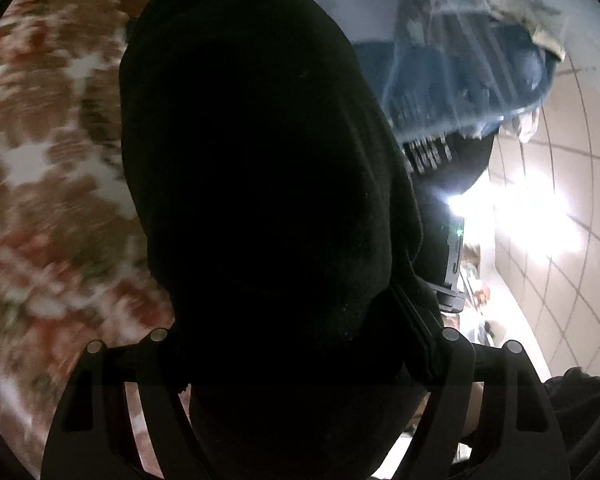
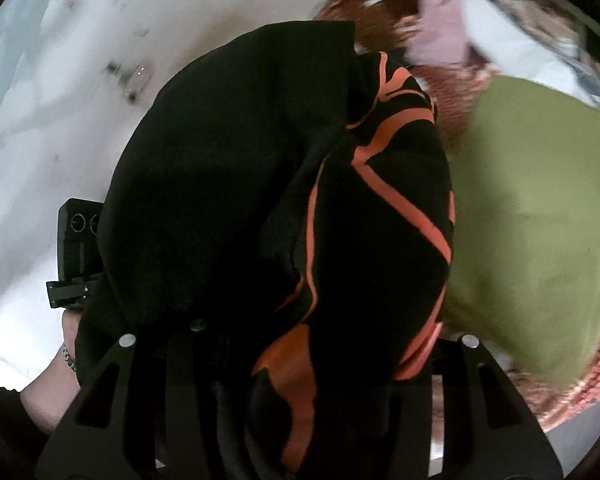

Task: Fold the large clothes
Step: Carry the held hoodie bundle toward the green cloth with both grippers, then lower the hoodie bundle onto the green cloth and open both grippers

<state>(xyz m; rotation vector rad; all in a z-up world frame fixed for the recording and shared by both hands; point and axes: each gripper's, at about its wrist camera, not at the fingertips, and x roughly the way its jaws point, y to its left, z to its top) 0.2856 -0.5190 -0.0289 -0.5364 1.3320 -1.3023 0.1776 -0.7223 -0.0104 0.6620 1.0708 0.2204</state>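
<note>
**A:** Left wrist view: the left hand-held gripper (image 1: 300,360) has a bunched black garment (image 1: 256,160) draped over and between its fingers (image 1: 454,364). The jaws stand fairly wide with cloth filling the gap; whether the pads actually press on it is hidden. A floral bedspread (image 1: 40,160) blurs at left, a blue basket (image 1: 460,72) and tiled floor (image 1: 560,220) at right.

**B:** And the other side?

**A:** Right wrist view: the right hand-held gripper (image 2: 296,360) sits about half open, closed on the same garment, here showing orange stripes (image 2: 400,200). The cloth hangs in a heap ahead of the jaws, above a white sheet (image 2: 60,120), just beside a green pillow (image 2: 540,220), with a pile of clothes (image 2: 500,20) beyond.

**B:** How far along is the fold?

**A:** Early, by my reading. The garment is crumpled and off the bed, with no flat panel or crease visible. It has yet to be spread, smoothed and folded.
</note>
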